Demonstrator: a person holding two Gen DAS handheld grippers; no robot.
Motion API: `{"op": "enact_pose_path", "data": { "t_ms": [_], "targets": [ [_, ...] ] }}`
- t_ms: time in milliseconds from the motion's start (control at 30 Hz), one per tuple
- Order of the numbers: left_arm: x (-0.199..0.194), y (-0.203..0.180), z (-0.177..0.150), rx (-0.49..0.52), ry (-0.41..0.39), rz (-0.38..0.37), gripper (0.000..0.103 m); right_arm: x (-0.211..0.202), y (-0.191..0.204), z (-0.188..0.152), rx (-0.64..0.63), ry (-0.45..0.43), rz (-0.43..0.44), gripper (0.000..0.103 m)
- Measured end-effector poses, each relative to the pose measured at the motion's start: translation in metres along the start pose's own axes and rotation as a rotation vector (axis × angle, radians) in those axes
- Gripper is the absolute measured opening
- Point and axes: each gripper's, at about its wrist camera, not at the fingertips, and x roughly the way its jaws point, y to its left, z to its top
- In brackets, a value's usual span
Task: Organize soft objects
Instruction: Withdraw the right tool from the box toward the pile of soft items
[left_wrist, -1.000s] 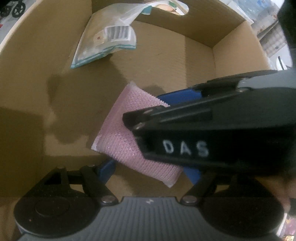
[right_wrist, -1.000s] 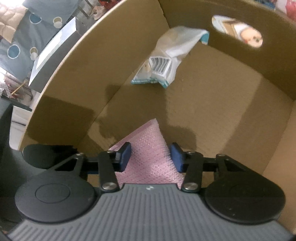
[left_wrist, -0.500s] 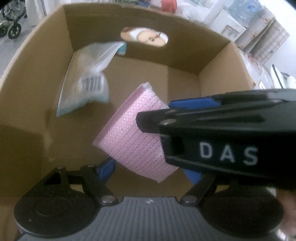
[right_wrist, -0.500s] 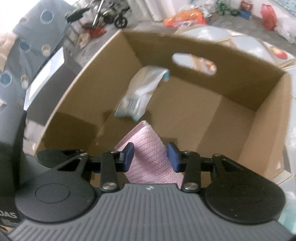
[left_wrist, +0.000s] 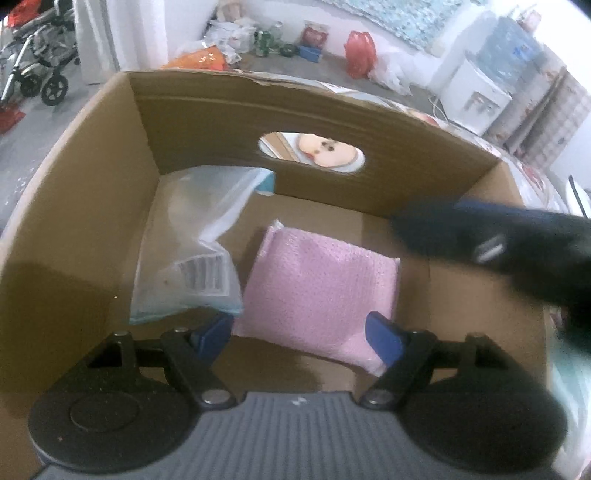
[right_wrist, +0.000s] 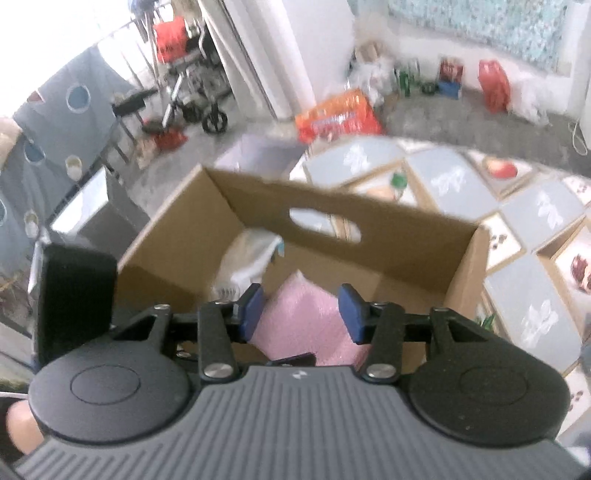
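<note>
box: plain cardboard box (left_wrist: 92, 206) with a handle cutout in the far wall, I'll use it as the anchor for everything

pink pad: soft pink pad (left_wrist: 317, 288) lies flat on the box floor, about the middle, nothing gripping it

clear bag: clear plastic bag (left_wrist: 192, 254) with a barcode label leans in the box's far-left corner, its lower edge touching or just overlapping the pad's left side

left gripper: left gripper (left_wrist: 299, 336) hangs over the near side of the box, jaws spread wide and empty, the pad only shows between them from above

right gripper: right gripper (right_wrist: 301, 308) is above the box's near rim, jaws opening, nothing between the pads, the pink stuff sits well below

step right now: looks to me like the pad is dropped off and both hands are clearing out to fetch the next soft thing

how to do it well: lift straight up past the rim so a jaw doesn't snag the bag or the cardboard wall, keep jaws open on the way out

watch out: that bag looks floppy, a brush could tip it onto the pad
</note>
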Motion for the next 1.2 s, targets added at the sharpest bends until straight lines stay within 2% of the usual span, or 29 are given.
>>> {"op": "enact_pose_path", "data": {
  "t_ms": [167, 300, 467, 600, 667, 867, 1033, 1200],
  "targets": [
    [-0.003, -0.007, -0.008, 0.026, -0.021, -0.034, 0.081, -0.048, -0.018, 0.0, 0.066, -0.099, 0.112, 0.045],
    [-0.006, -0.018, -0.022, 0.103, -0.015, -0.012, 0.077, -0.09, -0.038, -0.013, 0.089, -0.158, 0.188, 0.045],
    [-0.004, -0.03, -0.026, 0.142, 0.005, -0.051, 0.07, -0.131, -0.068, -0.045, 0.13, -0.198, 0.251, 0.047],
    [0.004, -0.041, -0.022, 0.162, 0.027, -0.048, 0.07, -0.162, -0.08, -0.087, 0.155, -0.231, 0.258, 0.049],
    [0.011, -0.042, -0.018, 0.12, 0.056, -0.054, 0.07, -0.173, -0.09, -0.101, 0.176, -0.246, 0.261, 0.051],
    [0.039, -0.029, -0.003, -0.165, 0.168, -0.107, 0.077, -0.186, -0.115, -0.131, 0.244, -0.262, 0.288, 0.057],
    [0.056, -0.023, 0.012, -0.288, 0.143, -0.05, 0.08, -0.189, -0.121, -0.139, 0.253, -0.273, 0.316, 0.059],
    [0.065, -0.03, 0.027, -0.302, 0.109, -0.014, 0.082, -0.192, -0.129, -0.142, 0.27, -0.282, 0.322, 0.061]
  ]
}}
